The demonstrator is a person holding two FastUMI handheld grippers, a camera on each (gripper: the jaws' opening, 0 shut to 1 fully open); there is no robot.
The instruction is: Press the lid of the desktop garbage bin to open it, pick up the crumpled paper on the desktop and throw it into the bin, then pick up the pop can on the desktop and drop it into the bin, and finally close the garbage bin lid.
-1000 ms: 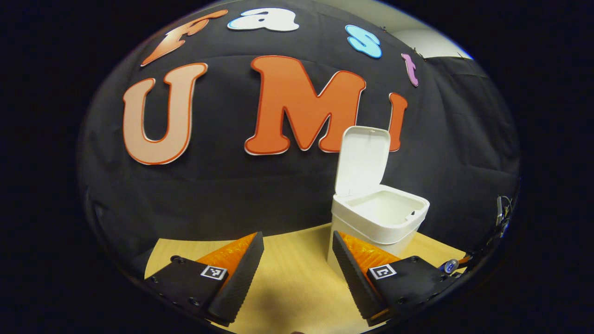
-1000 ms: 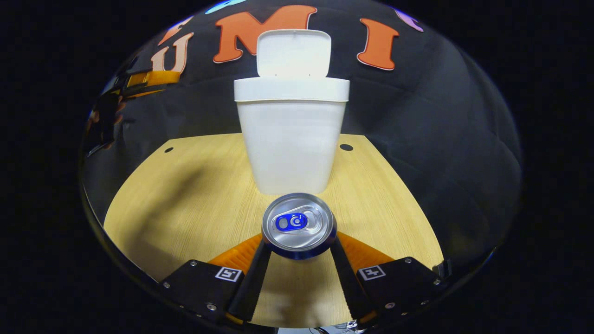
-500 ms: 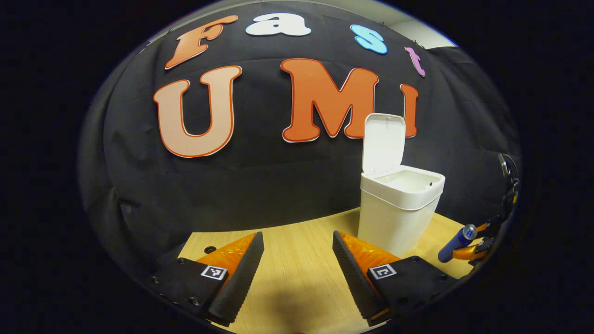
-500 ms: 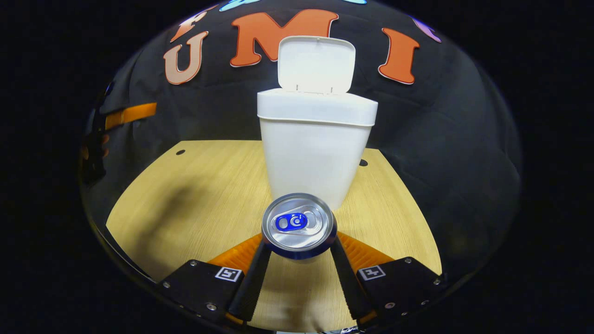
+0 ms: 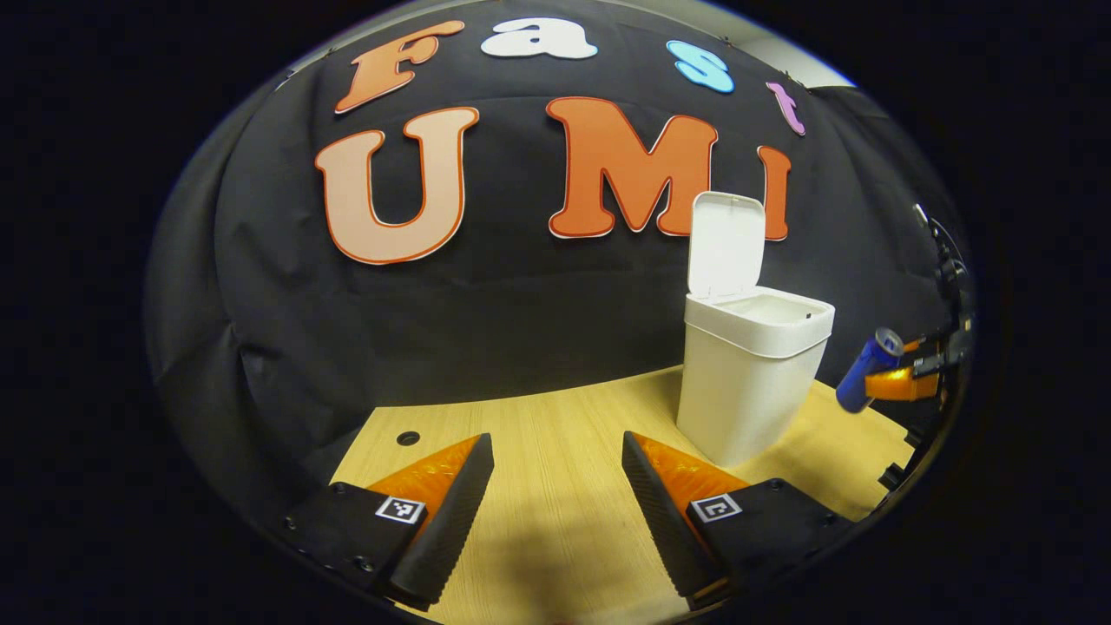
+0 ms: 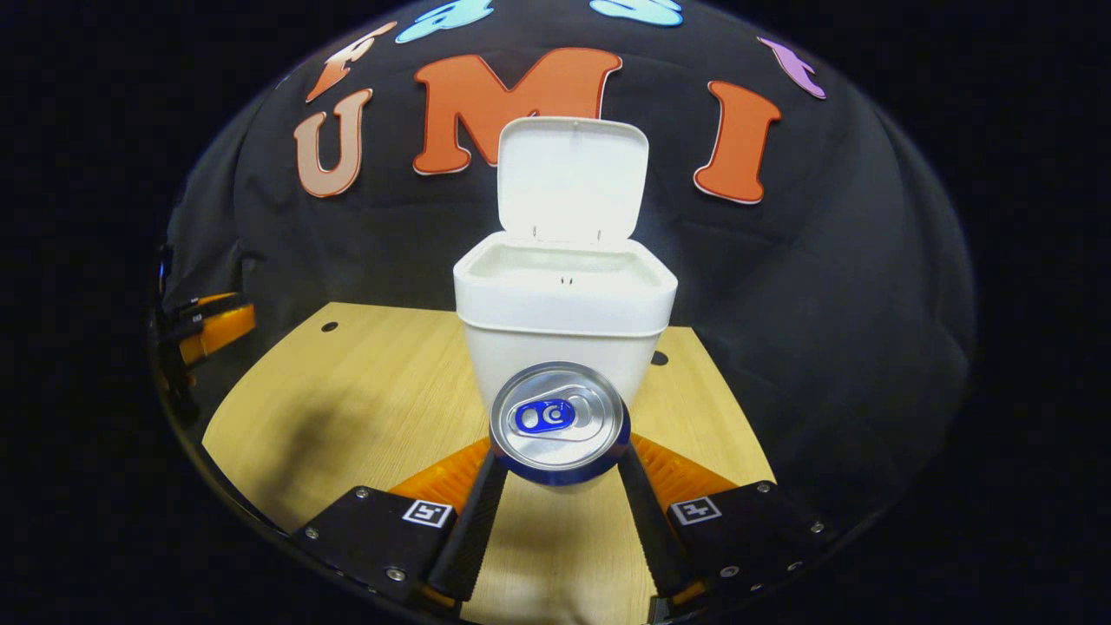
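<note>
The white bin stands on the wooden table with its lid tipped up and back; its inside looks pale. My right gripper is shut on the pop can, silver top with a blue tab, held in the air just in front of the bin and below its rim. In the left gripper view the bin stands to the right, and the blue can hangs beside it in the far gripper. My left gripper is open over the table, holding nothing, left of the bin.
The wooden table has small dark holes near its back edge. The other gripper shows at the left edge of the right gripper view. Black cloth closes off the back.
My right gripper has lifted the can higher, so the bin's open top now shows. The left gripper has pulled back and left, away from the bin.
</note>
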